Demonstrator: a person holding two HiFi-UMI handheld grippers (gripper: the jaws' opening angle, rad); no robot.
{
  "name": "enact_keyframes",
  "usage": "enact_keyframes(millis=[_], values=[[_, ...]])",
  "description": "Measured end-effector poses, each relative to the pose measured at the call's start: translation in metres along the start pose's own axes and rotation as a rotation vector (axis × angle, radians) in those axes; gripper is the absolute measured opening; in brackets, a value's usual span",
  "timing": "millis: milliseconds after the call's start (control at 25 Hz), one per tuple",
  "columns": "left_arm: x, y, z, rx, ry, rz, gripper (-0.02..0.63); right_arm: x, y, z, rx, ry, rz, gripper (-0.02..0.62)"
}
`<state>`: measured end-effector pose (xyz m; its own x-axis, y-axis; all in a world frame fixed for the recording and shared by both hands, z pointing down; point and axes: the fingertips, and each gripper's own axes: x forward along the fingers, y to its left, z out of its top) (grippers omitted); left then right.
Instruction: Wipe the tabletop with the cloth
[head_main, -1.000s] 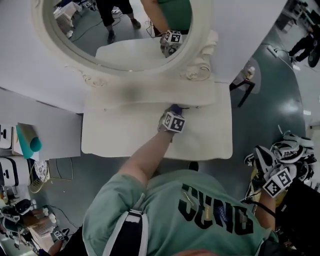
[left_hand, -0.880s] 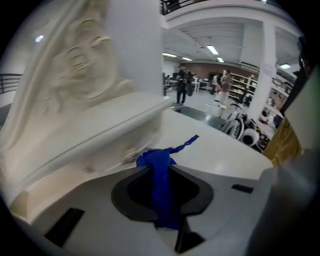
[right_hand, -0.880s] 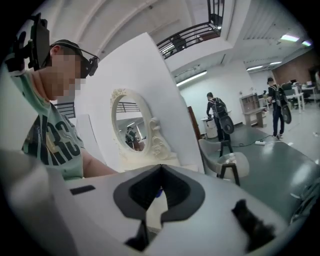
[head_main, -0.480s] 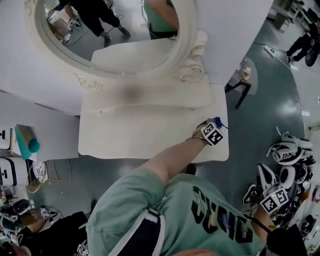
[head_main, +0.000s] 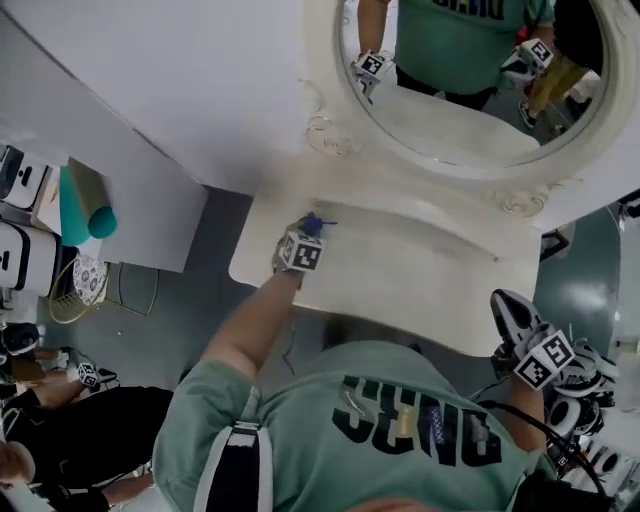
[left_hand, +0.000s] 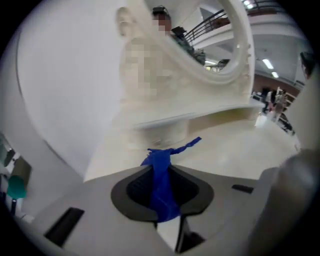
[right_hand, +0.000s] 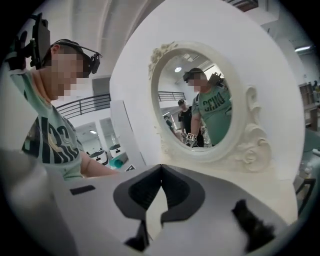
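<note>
Crumpled blue fabric cloth (left_hand: 162, 192) with a twisted tail, clamped between the left gripper (head_main: 306, 233) fingers (left_hand: 134, 189), at the left end of the cream vanity surface (head_main: 420, 270). Right gripper (right_hand: 160, 172) fingers together, empty, beyond the surface's front-right corner.

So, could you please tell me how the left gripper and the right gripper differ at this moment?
The left gripper is shut on the blue cloth; the right gripper is shut on nothing. The left is over the tabletop; the right hangs off its near edge, beside the person. Both carry marker cubes.
</note>
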<state>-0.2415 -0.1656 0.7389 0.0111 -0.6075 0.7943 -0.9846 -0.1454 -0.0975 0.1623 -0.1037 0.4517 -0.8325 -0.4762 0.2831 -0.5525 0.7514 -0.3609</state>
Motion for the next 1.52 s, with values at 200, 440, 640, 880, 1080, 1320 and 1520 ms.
enact_keyframes(millis=[200, 440, 640, 880, 1080, 1320, 1520], values=[[-0.026, 0.146, -0.074, -0.032, 0.069, 0.148, 0.08, 0.085, 0.049, 0.01, -0.023, 0.044, 0.068, 0.012], [-0.013, 0.134, -0.074, -0.084, 0.037, 0.161, 0.078, 0.089, 0.056, 0.016, -0.041, 0.065, 0.039, 0.012], [0.004, 0.023, -0.034, -0.01, 0.03, 0.064, 0.078, 0.031, 0.02, 0.008, -0.016, 0.023, -0.009, 0.012], [0.032, -0.236, 0.034, 0.156, 0.01, -0.113, 0.078, -0.13, -0.054, -0.021, 0.019, -0.018, -0.125, 0.012], [0.018, -0.512, 0.076, 0.38, -0.025, -0.373, 0.078, -0.285, -0.109, -0.058, 0.093, -0.057, -0.286, 0.012], [-0.028, -0.729, 0.055, 0.677, -0.051, -0.619, 0.078, -0.385, -0.129, -0.097, 0.172, -0.078, -0.418, 0.012], [-0.025, -0.718, 0.059, 0.617, -0.049, -0.648, 0.078, -0.376, -0.125, -0.095, 0.156, -0.071, -0.407, 0.012]])
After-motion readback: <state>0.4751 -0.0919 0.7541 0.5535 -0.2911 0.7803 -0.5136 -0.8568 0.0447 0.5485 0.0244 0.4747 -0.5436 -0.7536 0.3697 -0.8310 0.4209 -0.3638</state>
